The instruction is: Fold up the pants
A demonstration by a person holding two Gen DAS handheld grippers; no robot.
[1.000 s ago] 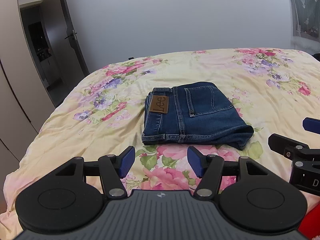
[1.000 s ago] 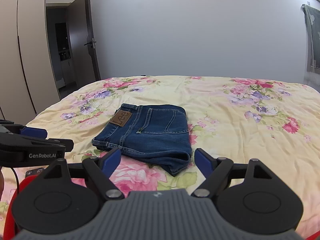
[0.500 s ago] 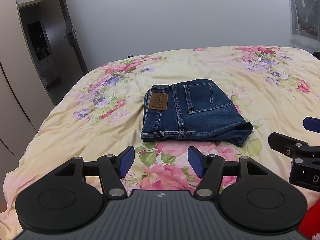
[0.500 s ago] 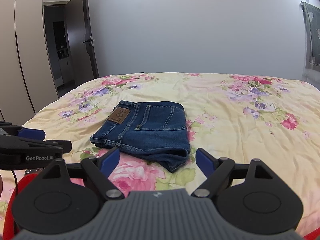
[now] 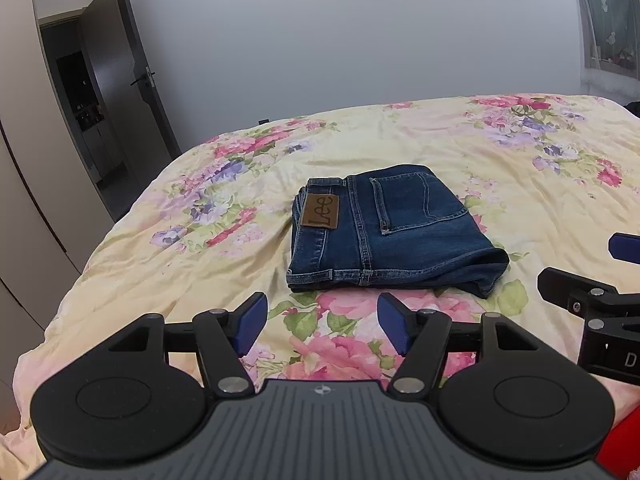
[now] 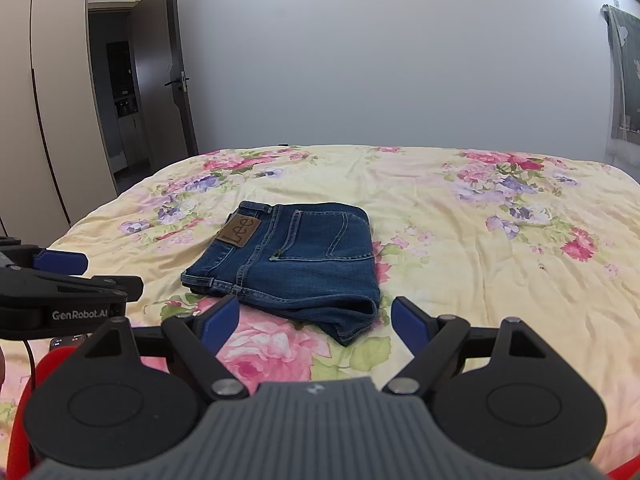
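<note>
Floral yellow bedspread [image 5: 500, 168] covers the bed, with a grey wall behind and an open door [image 6: 160, 80] at 10 o'clock. Dark blue jeans [image 5: 392, 236] lie mid-bed, folded into a compact rectangle, back pocket and brown Lee patch [image 5: 322, 211] facing up. Long axis runs 9 to 3 o'clock; waistband at 9. Left gripper [image 5: 320, 322] and right gripper [image 6: 312, 320] hover just short of the jeans, fingers spread apart, holding nothing.

The folded pants [image 5: 390, 232] lie on the bed [image 5: 520, 184], ahead of both grippers; a door [image 6: 176, 76] stands behind, left.
</note>
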